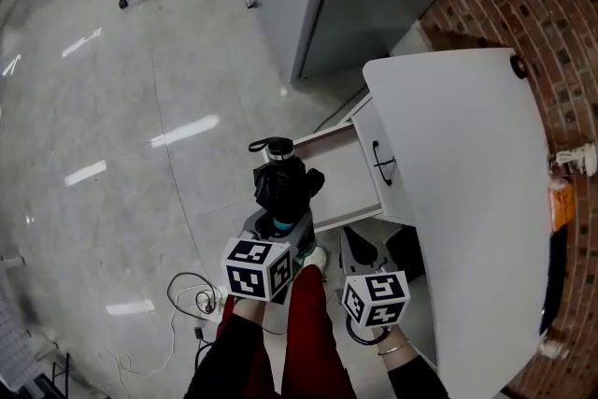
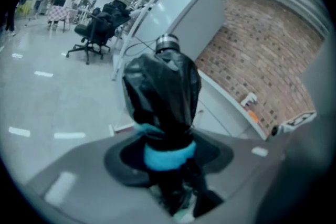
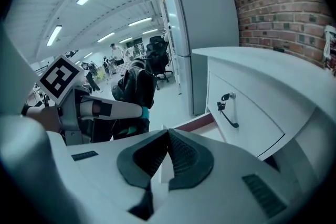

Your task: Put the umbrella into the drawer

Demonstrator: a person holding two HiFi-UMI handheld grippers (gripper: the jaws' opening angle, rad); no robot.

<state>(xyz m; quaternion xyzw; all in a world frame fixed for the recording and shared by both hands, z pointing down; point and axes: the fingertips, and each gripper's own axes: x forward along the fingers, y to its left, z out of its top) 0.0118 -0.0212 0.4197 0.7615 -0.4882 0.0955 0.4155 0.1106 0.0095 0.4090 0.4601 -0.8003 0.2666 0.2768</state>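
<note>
Two tongs are in play, and only one is working. The left tongs (image 2: 165, 157) are clamped on the folded black umbrella (image 2: 163, 92) near its blue strap, so the bundle stands out past the jaws with its ringed end pointing away. The right tongs (image 3: 168, 157) are closed pad to pad with nothing between them.

From the head view, the left tongs (image 1: 280, 224) hold the umbrella (image 1: 283, 180) just beside the near end of the open drawer (image 1: 322, 138), above its level and not yet inside. The right tongs (image 1: 355, 238) hang close by, under the edge of the white counter (image 1: 467, 154).

The step in hand looks like the carry over the rim. To do it well, I would line the umbrella up with the long run of the drawer so it lies flat rather than wedging across a corner. The ringed end should go in first, clear of the side wall. The grip should hold until the bundle rests on the drawer floor, since loose fabric may snag on the rim. The right tongs are best kept out of the path.

As for containers, the drawer (image 3: 195, 121) is pulled well out, and what shows of its pale inside looks bare. Above it a white front panel with a dark handle (image 1: 381, 162) sits against the counter. I cannot tell what lies behind it.
</note>
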